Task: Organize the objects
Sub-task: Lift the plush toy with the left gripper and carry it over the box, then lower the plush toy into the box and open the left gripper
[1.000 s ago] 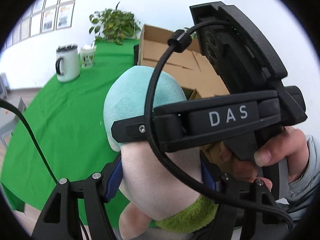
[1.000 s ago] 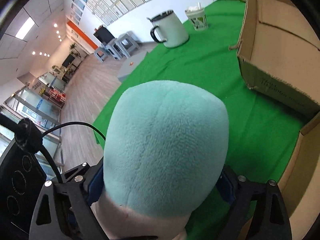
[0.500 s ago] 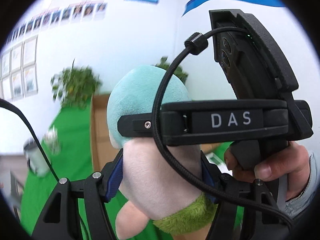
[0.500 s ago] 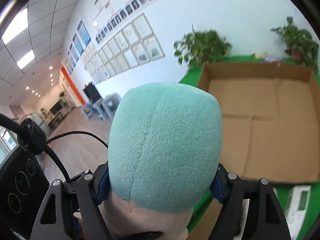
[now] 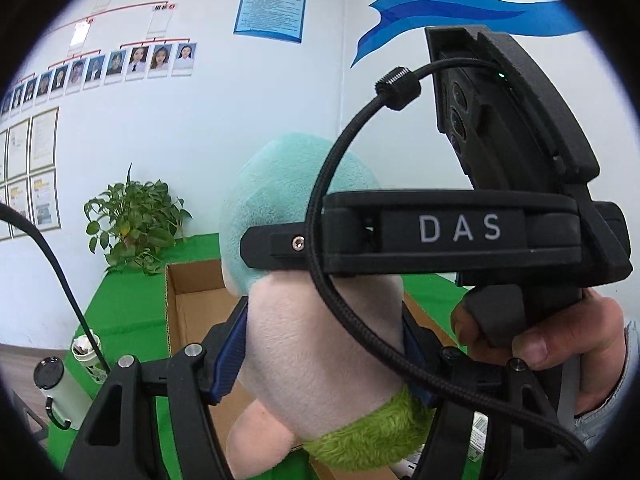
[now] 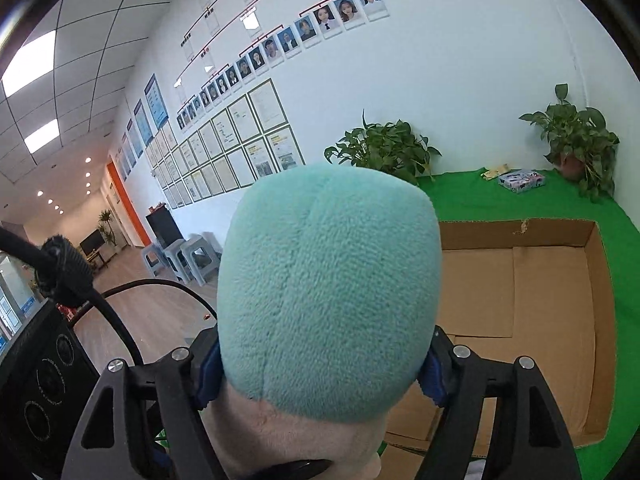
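A plush toy [image 5: 320,344] with a mint-green top, pale pink body and fuzzy green collar is held in the air by both grippers. My left gripper [image 5: 324,356] is shut on its pink body. My right gripper [image 6: 320,364] is shut on the toy [image 6: 332,292] at the seam between mint top and pink body. The right gripper's black body [image 5: 480,236], marked DAS, crosses in front of the toy in the left wrist view. An open, empty cardboard box [image 6: 552,292] lies below and beyond the toy on the green table [image 6: 480,200].
A white mug [image 5: 64,396] and a small cup [image 5: 90,356] stand on the table at lower left. Potted plants [image 6: 384,152] line the back wall. A small colourful box [image 6: 520,180] sits at the table's far edge. Small white packages [image 5: 480,436] lie near the box.
Both grippers have lifted and tilted upward with the plush toy. The views now show more wall, with the box and table lower in frame. The grip on the toy is unchanged.
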